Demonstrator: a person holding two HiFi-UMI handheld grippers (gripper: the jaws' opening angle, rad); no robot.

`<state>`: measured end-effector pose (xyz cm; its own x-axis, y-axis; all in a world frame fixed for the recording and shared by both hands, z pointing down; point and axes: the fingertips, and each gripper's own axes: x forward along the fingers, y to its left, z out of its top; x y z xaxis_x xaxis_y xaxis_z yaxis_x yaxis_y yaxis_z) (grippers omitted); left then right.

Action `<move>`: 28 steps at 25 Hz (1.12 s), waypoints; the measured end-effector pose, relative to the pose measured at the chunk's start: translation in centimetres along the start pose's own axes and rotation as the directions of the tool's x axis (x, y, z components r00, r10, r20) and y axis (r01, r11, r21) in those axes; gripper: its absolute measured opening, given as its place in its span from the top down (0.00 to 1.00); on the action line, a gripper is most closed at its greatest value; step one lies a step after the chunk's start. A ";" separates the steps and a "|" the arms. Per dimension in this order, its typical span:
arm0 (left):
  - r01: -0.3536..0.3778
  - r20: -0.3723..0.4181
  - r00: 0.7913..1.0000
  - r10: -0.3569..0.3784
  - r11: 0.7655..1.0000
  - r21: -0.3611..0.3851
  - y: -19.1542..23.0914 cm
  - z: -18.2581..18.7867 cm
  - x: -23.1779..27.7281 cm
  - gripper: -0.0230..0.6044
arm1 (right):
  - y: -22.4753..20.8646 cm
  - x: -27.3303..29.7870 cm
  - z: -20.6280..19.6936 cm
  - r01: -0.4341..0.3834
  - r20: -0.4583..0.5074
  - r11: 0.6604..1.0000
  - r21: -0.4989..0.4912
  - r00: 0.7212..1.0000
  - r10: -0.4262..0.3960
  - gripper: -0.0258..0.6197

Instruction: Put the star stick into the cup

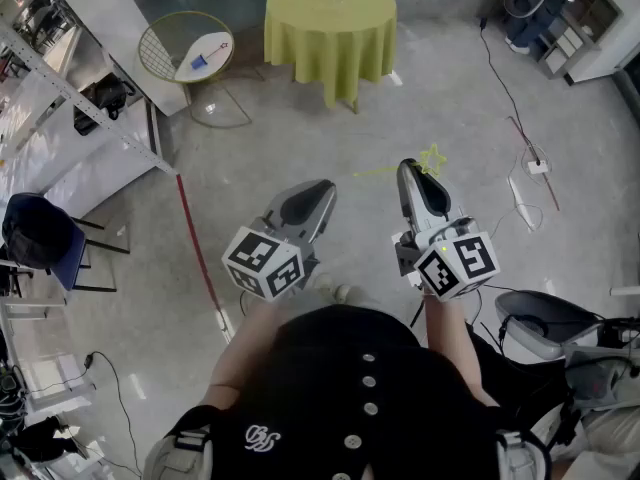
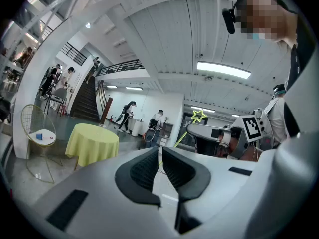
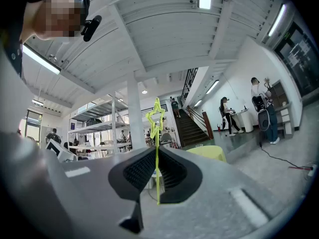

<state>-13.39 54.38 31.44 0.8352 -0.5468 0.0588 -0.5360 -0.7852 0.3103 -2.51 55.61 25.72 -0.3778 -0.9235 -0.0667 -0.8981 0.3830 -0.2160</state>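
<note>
The star stick [image 3: 157, 148] is pinched in the right gripper [image 1: 407, 171], crosswise to its jaws, star uppermost, well short of the yellow table [image 1: 330, 18]; the left gripper [image 2: 160, 156] is closed on nothing; no cup is made out

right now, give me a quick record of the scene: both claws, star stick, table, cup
right claw: shut on the star stick, star end beyond the tips
left claw: shut, nothing in it
claws together: side by side, pointing level
round table: yellow cloth, ahead across the floor
cup: cannot make one out
</note>
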 end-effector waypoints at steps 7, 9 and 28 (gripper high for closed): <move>0.013 0.019 1.000 -0.013 1.000 0.013 -0.7 1.1 1.3 0.91 | 0.0 0.2 -0.8 -0.014 -0.033 1.000 -0.008 0.999 0.014 0.94; 0.018 0.011 1.000 -0.018 1.000 0.017 -0.7 1.0 1.4 0.91 | -0.1 0.3 -1.0 -0.006 -0.045 1.000 -0.021 0.999 0.005 0.94; 0.078 -0.019 0.997 -0.077 0.997 0.023 2.8 1.8 2.2 0.91 | 0.4 4.3 -2.1 0.020 -0.058 0.999 -0.049 0.998 -0.023 0.94</move>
<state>-13.25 50.45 30.69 0.8762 -0.4791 0.0525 -0.4723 -0.8317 0.2918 -4.98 51.86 27.43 -0.3699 -0.9291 -0.0048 -0.9153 0.3653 -0.1696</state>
